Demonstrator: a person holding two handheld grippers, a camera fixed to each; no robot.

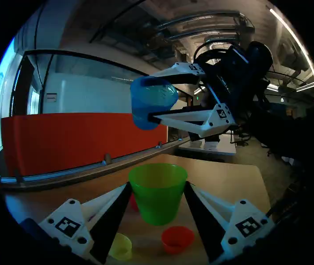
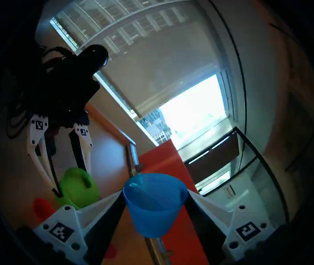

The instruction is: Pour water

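Now my left tongs (image 1: 158, 189) clamp the green cup (image 1: 158, 205) by its walls, over the tabletop (image 1: 227, 176). My right tongs (image 2: 155, 196) pinch the blue cup (image 2: 153, 216), tilted, higher up. Both cups look like light, thin, slick plastic, so I should grip them mid-wall, gently.

Left gripper view faces level, close behind the green cup (image 1: 158, 194). Right gripper view, rolled sideways, hugs the blue cup (image 2: 155, 204). Both show both cups.
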